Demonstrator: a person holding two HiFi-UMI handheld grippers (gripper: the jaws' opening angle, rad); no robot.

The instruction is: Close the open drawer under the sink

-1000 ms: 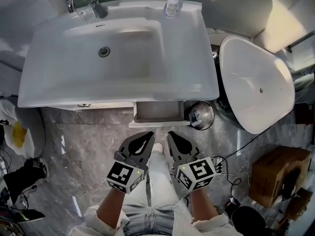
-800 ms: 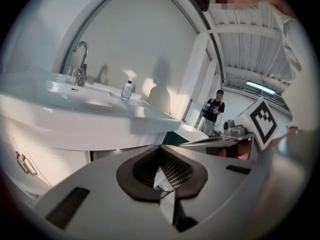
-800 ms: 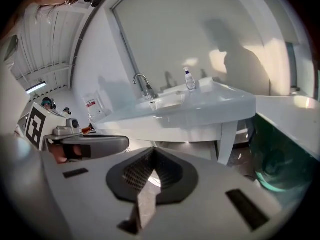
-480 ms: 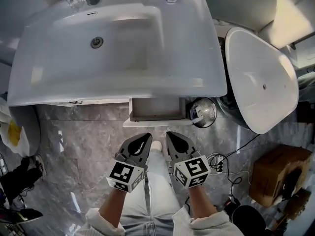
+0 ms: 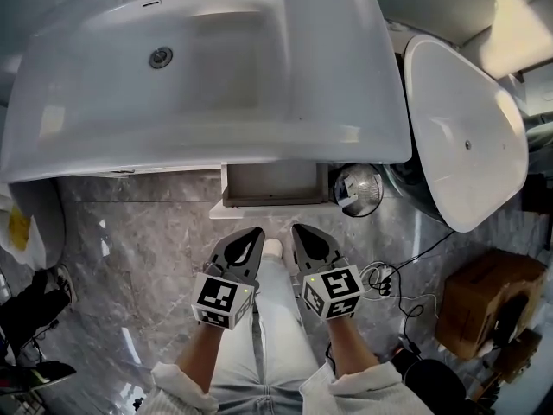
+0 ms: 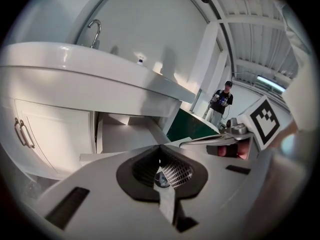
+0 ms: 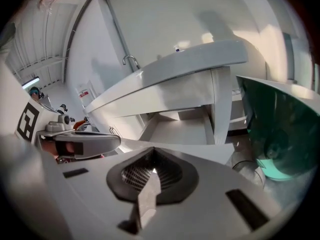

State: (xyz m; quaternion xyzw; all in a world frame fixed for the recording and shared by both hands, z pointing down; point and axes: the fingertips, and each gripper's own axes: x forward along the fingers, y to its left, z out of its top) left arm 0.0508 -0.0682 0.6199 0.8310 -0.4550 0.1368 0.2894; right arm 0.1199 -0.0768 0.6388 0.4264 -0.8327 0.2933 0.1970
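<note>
The open grey rectangular drawer (image 5: 275, 185) is sticking out beneath the white ceramic sink (image 5: 104, 137); the left claw (image 5: 251, 236) and right claw (image 5: 304, 235) are hovering near its front, both clenched and gripping nothing.

Bathroom: white washbasin (image 5: 346, 102) with a curved tap (image 6: 94, 30) at its back edge; vanity cabinet (image 6: 50, 134) and an open drawer (image 5: 275, 184) directly under the washbasin. Grey marbled floor tiles (image 5: 147, 249) in front of the washbasin; cardboard box (image 5: 484, 296) and loose cables (image 5: 389, 282) to its right.
</note>
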